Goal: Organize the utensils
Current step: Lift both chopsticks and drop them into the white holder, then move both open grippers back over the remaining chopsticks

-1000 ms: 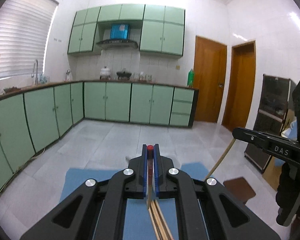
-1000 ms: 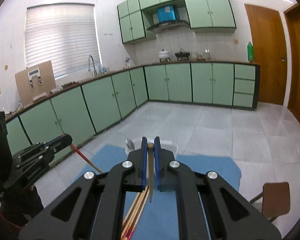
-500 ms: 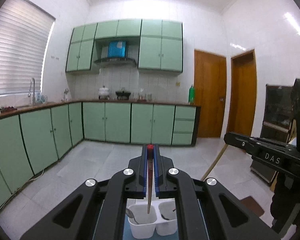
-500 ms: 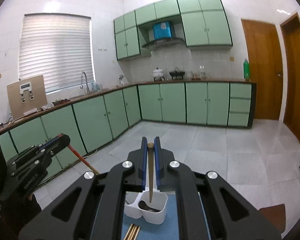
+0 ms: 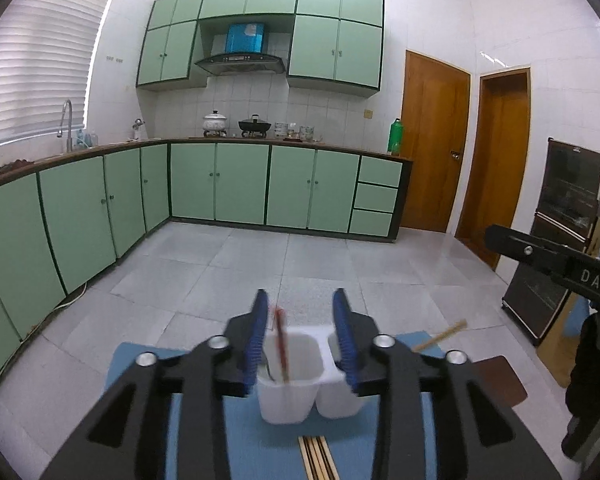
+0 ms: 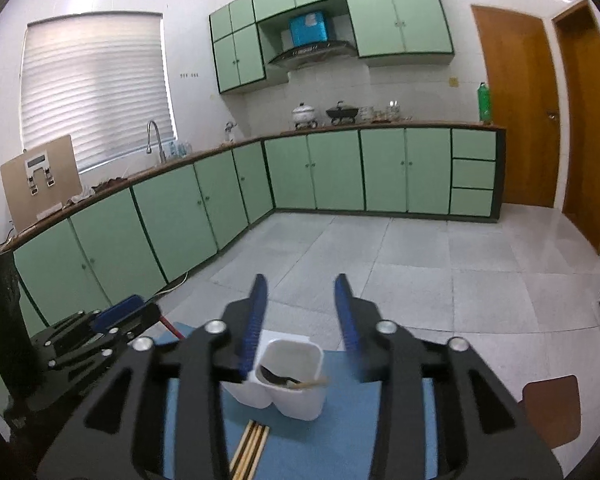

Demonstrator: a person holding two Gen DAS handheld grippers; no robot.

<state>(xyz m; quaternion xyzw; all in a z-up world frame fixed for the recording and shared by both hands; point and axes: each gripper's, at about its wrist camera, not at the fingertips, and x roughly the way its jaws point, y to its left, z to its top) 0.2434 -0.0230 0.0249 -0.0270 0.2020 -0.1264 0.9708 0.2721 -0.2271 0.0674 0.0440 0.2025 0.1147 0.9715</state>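
Observation:
A white two-compartment holder [image 5: 290, 394] stands on a blue mat [image 5: 244, 440]. My left gripper [image 5: 300, 334] hangs just above it with its jaws opening. A blurred red chopstick [image 5: 280, 344] stands loose between the pads, its lower end in the left compartment beside a spoon. The jaws of my right gripper [image 6: 300, 316] are also opening, with nothing between them. A wooden chopstick [image 6: 310, 383] lies in the compartment of the holder [image 6: 296, 396] below it, on a dark spoon [image 6: 274, 376]. Several more chopsticks [image 6: 252, 448] lie on the mat in front of the holder.
A brown chair seat [image 6: 552, 408] stands right of the mat. Green base cabinets [image 5: 80, 220] run along the left and far walls across a tiled floor. A black glass-front cabinet [image 5: 560, 240] stands on the right, near two wooden doors.
Both grippers moved forward and down over the holder. Each was shut on one chopstick; now both sets of jaws have parted and the chopsticks have dropped free toward the holder.

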